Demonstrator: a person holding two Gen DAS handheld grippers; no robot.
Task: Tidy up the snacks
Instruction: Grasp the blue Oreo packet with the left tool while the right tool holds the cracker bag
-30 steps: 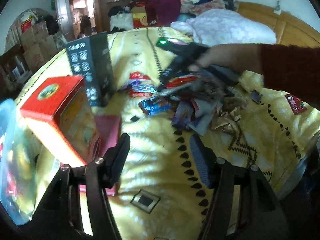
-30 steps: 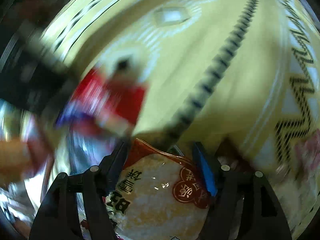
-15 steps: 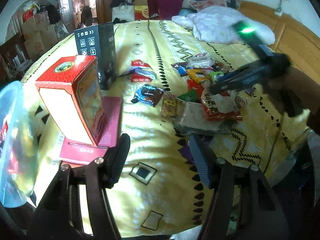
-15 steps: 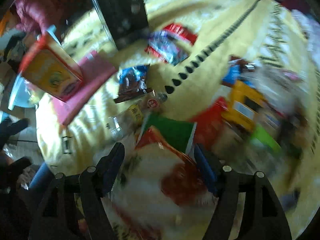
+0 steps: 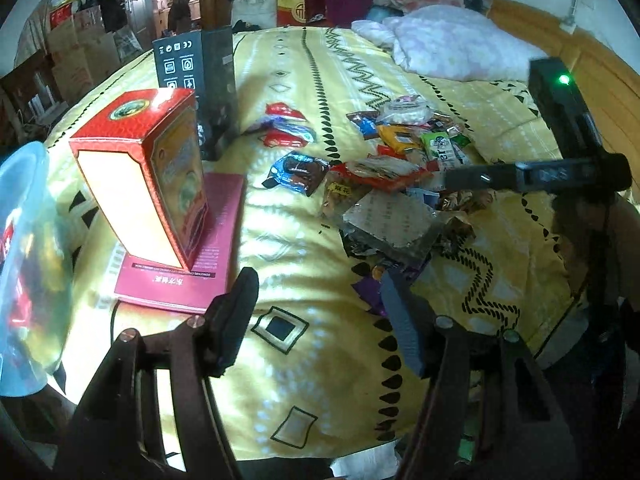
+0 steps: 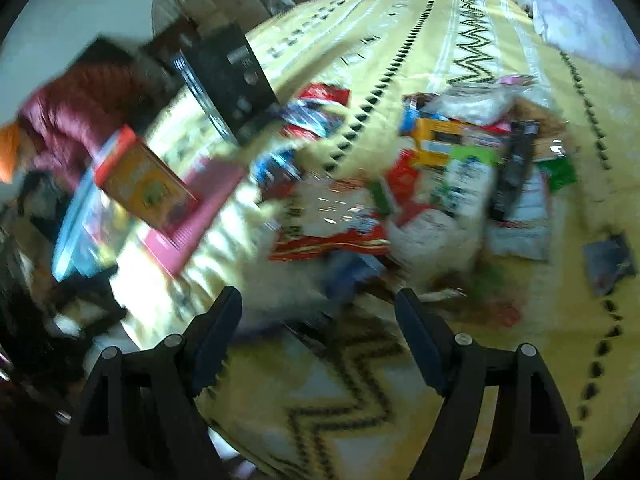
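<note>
Hovering low in the frame, your right gripper [image 6: 318,344] is opening with nothing between its jaws, the left gripper [image 5: 320,320] likewise released, above the heap of colourful snack packets [image 5: 392,172] on the yellow patterned bedspread [image 5: 304,232].

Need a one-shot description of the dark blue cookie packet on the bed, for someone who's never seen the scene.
Start at the upright red box standing on the flat magenta box on the yellow bedspread. Look toward the snack pile: the dark blue cookie packet lies between them, just clear of the pile. It alone is dark blue with brown cookies pictured.
</note>
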